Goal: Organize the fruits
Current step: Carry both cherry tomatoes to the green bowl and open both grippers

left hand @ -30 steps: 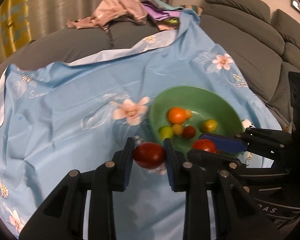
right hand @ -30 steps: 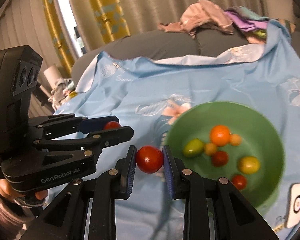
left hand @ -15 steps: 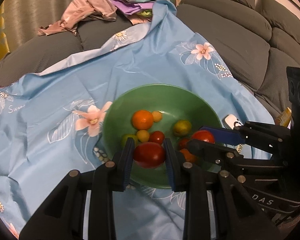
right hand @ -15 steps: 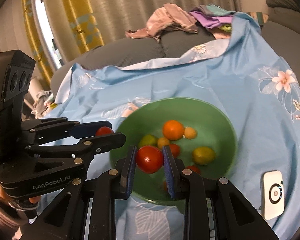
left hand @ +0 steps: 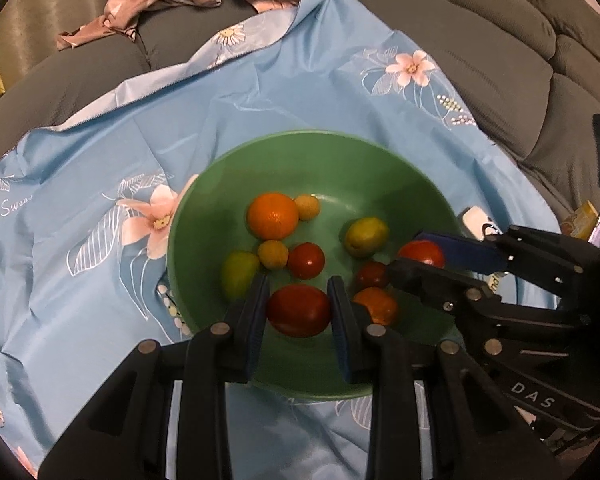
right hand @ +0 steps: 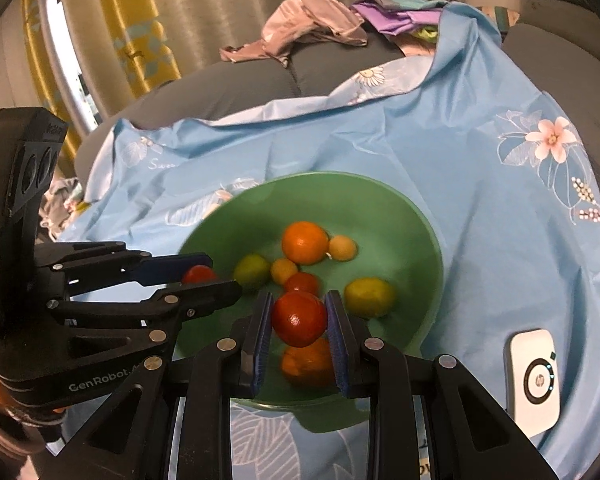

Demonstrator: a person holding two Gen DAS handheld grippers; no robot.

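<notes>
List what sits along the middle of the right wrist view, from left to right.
Left tool holding a red tomato → green fruit → big orange → yellow-green fruit → green bowl's right rim → white device on the blue cloth.

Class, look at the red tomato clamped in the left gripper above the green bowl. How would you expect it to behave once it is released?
The red tomato looks round and smooth, so it would probably roll down the sloping wall of the green bowl. It may nudge the orange or other fruit. Its glossy skin suggests that it is slippery and could bruise if squeezed hard.
</notes>
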